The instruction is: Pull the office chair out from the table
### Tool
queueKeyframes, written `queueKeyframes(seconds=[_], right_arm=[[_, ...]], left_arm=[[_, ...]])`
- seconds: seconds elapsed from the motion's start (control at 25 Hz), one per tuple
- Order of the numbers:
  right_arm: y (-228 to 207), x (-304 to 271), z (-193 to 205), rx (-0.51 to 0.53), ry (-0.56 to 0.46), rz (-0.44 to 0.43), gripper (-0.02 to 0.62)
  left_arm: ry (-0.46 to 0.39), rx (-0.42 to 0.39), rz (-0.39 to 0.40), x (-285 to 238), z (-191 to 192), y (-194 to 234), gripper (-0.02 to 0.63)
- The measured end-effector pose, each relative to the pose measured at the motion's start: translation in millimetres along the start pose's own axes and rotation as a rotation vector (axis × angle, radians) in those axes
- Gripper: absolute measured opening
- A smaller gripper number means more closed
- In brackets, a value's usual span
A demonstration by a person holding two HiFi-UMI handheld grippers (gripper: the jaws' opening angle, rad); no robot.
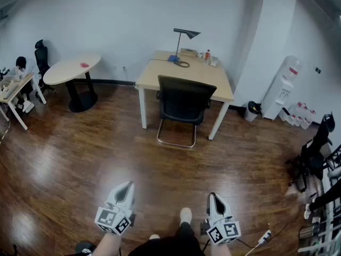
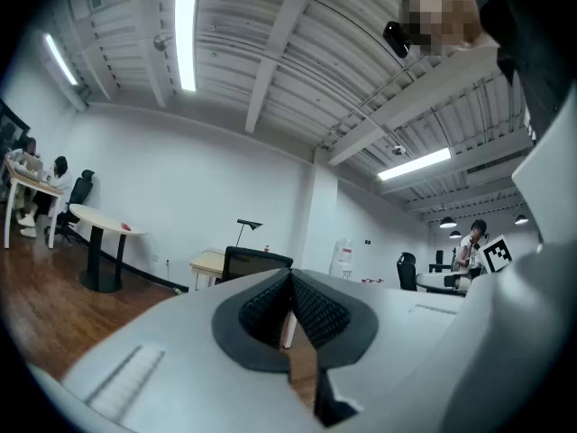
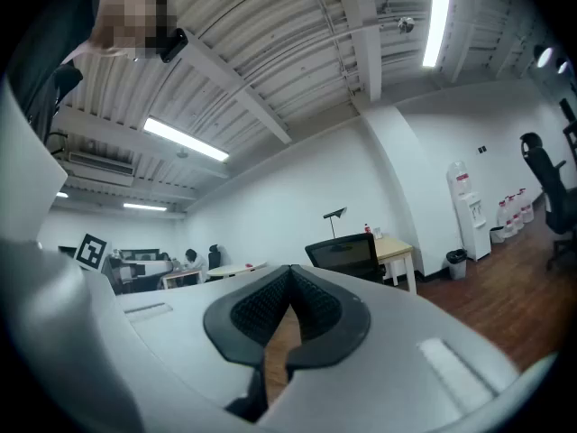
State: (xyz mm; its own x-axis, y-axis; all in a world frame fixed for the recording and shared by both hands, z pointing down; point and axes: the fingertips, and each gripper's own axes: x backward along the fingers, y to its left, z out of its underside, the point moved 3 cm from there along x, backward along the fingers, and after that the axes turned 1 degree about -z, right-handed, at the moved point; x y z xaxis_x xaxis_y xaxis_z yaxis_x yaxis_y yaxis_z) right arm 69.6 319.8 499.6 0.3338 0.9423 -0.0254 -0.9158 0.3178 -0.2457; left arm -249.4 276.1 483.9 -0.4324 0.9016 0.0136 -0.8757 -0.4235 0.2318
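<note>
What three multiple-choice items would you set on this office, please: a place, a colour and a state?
1. Where is the black mesh-backed office chair relative to the light wooden rectangular desk?
A. At its near side
B. At its far side
C. On top of it
2. What colour is the slim desk lamp?
A. White
B. Dark
C. Red
3. How do the jaws of the left gripper and right gripper stand?
A. Shut, empty
B. Open
C. Shut on the chair
Answers: 1 A, its back stands at the desk's near edge; 2 B, its shade and stem are dark; 3 A, both gripper views show them together, nothing between.
</note>
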Motion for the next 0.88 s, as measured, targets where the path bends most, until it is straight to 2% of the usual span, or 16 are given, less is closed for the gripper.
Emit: queueKeyframes(seconds=[0.28,0.52,0.72,0.88], right_arm=[[-33.1,-51.7,-3.3,0.016,-0.026,-0.004,0.014],[-81.0,-106.8,-25.2,0.01,-0.054,-0.02,0.014],[-120.6,-135.0,-46.9,0.012,-0.075,-0.022,0.014],[-152.4,-151.2,-53.8,0.011,-0.082,-0.017,0.014]], left_arm=[[-0.005,0.009,-0.024,-43.3,12.0,16.0,0.002],[-0.042,-0.021,-0.013,-104.4,-3.9,14.1,0.002],[-0.036,-0.048,-0.036,-159.3,-11.2,7.3,0.002],[-0.054,-0.032,-0.032,-193.1,-10.3,1.1,0.002]])
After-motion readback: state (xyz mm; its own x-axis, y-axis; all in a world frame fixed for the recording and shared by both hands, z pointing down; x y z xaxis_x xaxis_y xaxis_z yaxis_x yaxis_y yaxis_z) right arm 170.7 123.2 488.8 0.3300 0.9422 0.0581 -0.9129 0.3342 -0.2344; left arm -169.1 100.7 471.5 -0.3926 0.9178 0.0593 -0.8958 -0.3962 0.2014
